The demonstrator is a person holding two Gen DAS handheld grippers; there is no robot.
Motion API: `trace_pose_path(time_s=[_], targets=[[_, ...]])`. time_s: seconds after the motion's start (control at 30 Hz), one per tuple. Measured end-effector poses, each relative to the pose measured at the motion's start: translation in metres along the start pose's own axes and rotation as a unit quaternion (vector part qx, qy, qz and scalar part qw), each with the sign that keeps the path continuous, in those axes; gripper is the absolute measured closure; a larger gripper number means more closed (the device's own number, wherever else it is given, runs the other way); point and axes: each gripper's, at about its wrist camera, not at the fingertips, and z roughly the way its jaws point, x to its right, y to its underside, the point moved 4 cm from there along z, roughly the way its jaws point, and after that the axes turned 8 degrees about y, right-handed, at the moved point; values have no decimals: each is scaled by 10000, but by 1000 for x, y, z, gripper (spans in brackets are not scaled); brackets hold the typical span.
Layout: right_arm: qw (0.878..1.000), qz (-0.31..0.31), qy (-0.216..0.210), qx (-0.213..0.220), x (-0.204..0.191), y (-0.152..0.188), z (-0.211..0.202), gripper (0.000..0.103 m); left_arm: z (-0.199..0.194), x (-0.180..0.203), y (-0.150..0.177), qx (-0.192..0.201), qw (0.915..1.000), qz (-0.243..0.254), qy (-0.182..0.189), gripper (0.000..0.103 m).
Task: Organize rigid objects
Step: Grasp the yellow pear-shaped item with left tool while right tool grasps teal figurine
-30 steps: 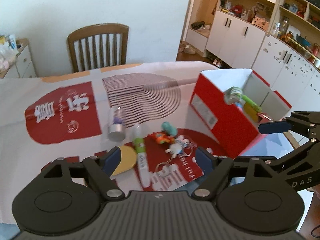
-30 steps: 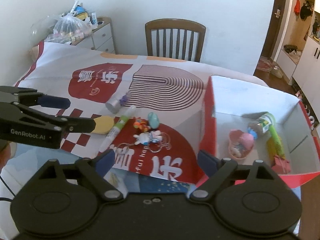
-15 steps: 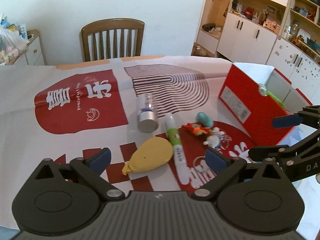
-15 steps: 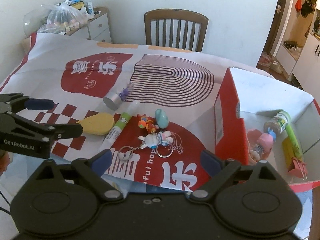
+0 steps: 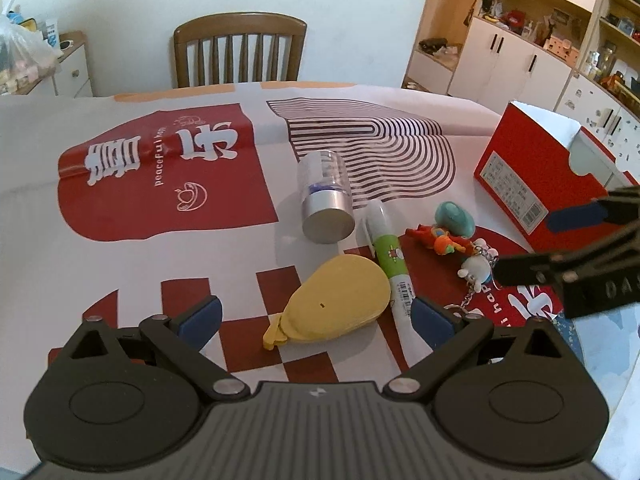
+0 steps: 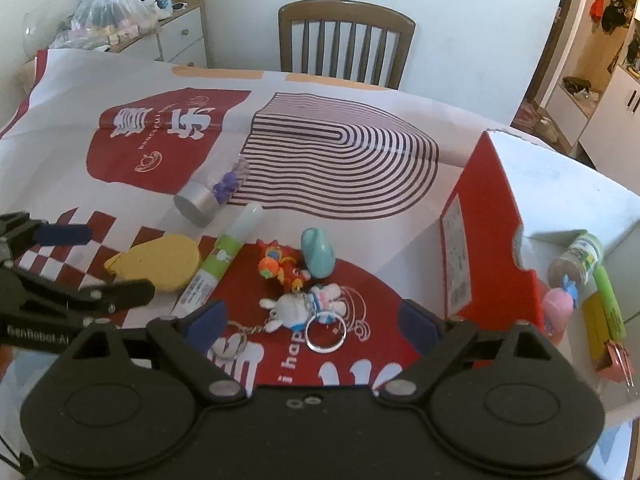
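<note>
A: What does the left wrist view show?

B: The left gripper [image 5: 316, 316] has dropped closer to the table [image 5: 132, 264] since a second ago. Its jaws, then narrower, now stand fully spread and empty, framing a flat yellow pear-shaped piece [image 5: 340, 308]. Just beyond lie a green-and-white marker [image 5: 390, 258] and a clear tube with a silver cap [image 5: 326, 196], both on their sides. Toward the right edge stands the red box [image 5: 532, 184]. I judge the yellow piece is the next pick.

A: And the right wrist view?

B: The right gripper [image 6: 312, 320] has also come lower and nearer the loose toys than before. Its jaws are closing slightly, still wide, touching nothing; a white rabbit keychain [image 6: 298, 308] lies between them. Behind it sit an orange figure [image 6: 280, 266] and a teal egg-shaped toy [image 6: 318, 256]. At the table's right edge the box holds a bottle [image 6: 576, 260] and a pink toy [image 6: 558, 312]. Sorting is partly done; six things remain out.
</note>
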Motion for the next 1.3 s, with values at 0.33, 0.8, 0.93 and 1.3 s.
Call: trace_pose_path(time_s=[0.33,0.8,0.93,1.3], targets=[[9995,290,-25,-143,7,-15,26,27,16,0,2,-3,9998,199,-37,2],[9971,594,-357,-329,7,-24,46,54,27,5,-1,-26,9992,379,115,28],[9958,706,-477,-345,6,-24,46,62,28,9,-1,-40,9985,530,140,36],[9946,876,-412,-363,12,-24,44,80,29,14,-1,-89,9983,572,89,42]])
